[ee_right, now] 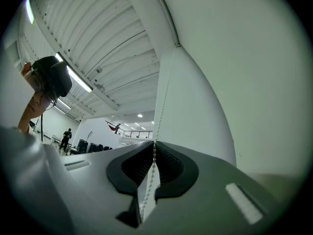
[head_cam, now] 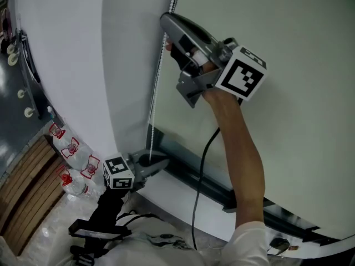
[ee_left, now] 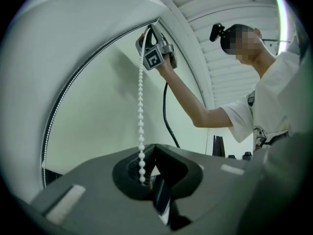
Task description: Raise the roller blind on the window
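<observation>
A pale roller blind (head_cam: 288,65) covers the window. Its white bead chain (head_cam: 157,76) hangs along the blind's left edge. High up, my right gripper (head_cam: 165,20) is shut on the chain; in the right gripper view the beads (ee_right: 161,102) run down between the closed pads (ee_right: 154,151). Low down by the sill, my left gripper (head_cam: 160,163) holds the chain's lower end. In the left gripper view the chain (ee_left: 141,111) stretches from the right gripper (ee_left: 145,35) straight down into the left gripper's jaws (ee_left: 146,166), which are shut on it.
A dark window frame rail (head_cam: 211,182) runs under the blind. A black cable (head_cam: 199,170) hangs from the right gripper. Water bottles with red labels (head_cam: 72,151) stand on the floor at left, beside wooden slats (head_cam: 22,193). A white wall panel (head_cam: 66,65) borders the blind.
</observation>
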The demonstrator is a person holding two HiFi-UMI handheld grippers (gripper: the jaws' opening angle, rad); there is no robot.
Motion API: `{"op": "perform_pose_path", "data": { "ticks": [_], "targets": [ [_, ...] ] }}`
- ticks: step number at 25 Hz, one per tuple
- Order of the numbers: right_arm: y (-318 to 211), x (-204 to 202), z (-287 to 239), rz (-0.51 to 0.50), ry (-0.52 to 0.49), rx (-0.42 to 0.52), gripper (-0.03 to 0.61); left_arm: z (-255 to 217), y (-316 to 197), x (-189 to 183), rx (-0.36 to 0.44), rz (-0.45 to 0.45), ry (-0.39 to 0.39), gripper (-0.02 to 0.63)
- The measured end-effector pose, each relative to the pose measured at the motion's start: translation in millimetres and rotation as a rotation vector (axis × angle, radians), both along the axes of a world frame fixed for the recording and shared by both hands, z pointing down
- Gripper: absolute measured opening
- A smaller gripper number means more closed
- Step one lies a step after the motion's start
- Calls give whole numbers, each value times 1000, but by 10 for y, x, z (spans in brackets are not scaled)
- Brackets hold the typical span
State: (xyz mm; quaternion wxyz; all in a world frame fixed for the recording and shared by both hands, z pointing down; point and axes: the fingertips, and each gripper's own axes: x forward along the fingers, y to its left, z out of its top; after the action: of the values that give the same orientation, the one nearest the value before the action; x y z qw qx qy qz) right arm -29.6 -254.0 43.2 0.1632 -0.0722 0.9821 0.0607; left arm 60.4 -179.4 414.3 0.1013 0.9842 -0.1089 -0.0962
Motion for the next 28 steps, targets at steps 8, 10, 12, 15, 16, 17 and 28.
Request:
{"op": "perform_pose_path", "data": {
  "ticks": [8, 10, 12, 15, 16, 17, 28],
  "targets": [
    [104, 7, 101, 2, 35, 4, 6, 30, 9, -3, -9, 5, -6, -2],
    [106, 63, 130, 10, 21, 3, 6, 28, 12, -1, -8, 7, -5, -2],
    [113, 100, 162, 24, 30, 12, 6, 33, 14, 2, -5, 11, -8, -2],
    [120, 71, 315, 35, 77, 14, 6, 33, 18, 1, -9, 8, -5, -2],
    [116, 59, 395, 37, 93, 8, 5, 31, 21, 7, -11, 10, -5, -2],
    [110, 54, 482, 39, 105, 0, 5, 29, 23, 14, -12, 12, -6, -2],
    [130, 147, 1167, 51, 157, -78, 5, 22, 16, 37, -11, 12, -17, -2]
  ]
}}
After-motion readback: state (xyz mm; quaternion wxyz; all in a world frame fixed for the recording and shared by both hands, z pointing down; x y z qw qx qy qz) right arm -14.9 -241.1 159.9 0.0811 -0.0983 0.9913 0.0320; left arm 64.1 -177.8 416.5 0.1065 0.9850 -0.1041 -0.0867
